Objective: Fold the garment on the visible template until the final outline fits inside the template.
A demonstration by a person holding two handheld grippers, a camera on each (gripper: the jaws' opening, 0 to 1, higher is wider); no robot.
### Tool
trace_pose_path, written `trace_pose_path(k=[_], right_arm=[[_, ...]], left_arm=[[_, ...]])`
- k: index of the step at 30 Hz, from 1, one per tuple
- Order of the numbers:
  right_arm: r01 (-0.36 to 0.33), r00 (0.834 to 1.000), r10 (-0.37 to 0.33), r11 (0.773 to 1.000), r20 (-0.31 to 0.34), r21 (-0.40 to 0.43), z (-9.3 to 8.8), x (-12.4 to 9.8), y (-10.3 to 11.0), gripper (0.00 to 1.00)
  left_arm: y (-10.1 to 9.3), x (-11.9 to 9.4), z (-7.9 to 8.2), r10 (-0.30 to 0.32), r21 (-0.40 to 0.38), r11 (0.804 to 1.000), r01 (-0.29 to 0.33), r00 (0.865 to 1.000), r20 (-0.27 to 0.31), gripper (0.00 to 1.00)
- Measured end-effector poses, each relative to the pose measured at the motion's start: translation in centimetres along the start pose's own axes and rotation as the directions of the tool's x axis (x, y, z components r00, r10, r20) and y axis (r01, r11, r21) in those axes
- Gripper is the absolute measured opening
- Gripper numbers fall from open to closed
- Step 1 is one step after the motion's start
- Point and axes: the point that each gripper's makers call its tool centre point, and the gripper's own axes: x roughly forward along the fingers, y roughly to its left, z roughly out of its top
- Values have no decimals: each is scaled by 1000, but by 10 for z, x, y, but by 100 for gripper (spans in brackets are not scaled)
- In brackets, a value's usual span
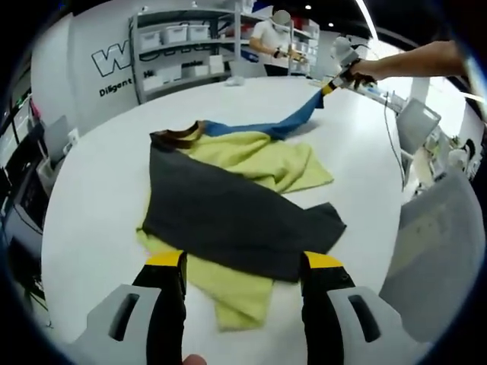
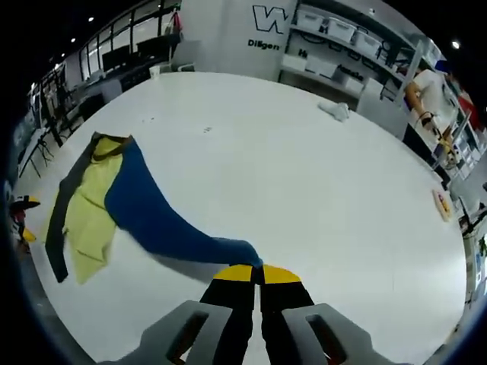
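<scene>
A garment lies spread on the round white table (image 1: 99, 198): a dark grey panel (image 1: 228, 217) across the middle, yellow-green fabric (image 1: 266, 163) above and below it, a brown collar (image 1: 179, 137) at the far end. Its blue sleeve (image 1: 285, 122) stretches up and away to my right gripper (image 1: 335, 84), held by a person's hand. In the right gripper view the right gripper (image 2: 257, 272) is shut on the blue sleeve's end (image 2: 167, 224), which trails left to the yellow (image 2: 87, 217) and grey (image 2: 61, 205) parts. My left gripper (image 1: 243, 260) stands open over the garment's near edge, nothing between its jaws.
Shelves with white bins (image 1: 183, 46) stand beyond the table, and a person (image 1: 275, 38) is at them. A grey chair (image 1: 437, 251) sits close on the right. A small white crumpled item (image 2: 335, 110) lies on the far tabletop. Desks with monitors (image 2: 122, 57) line the back.
</scene>
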Motion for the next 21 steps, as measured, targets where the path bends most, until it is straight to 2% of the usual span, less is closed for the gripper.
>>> trace_pose_path(k=[8,13,19,21], right_arm=[[-11,1000,11,1000,-11,-6,-5,-2,4,0],[-21,999,21,1000,-26,4,-10,-2,8,0],[-35,998,35,999,-46,7,-22,-3,15,0],[-32,998,32,999,-51,3,-25,-4,15,0]], left_arm=[[-31,15,2,-74,87,993,76,997,-18,57],[-61,20,-2,-173,226,957,184,983,-66,55],[-78,28,-8,-197,294,931,216,976,-95,53],[-84,32,-11,-205,341,911,233,972,-115,49]])
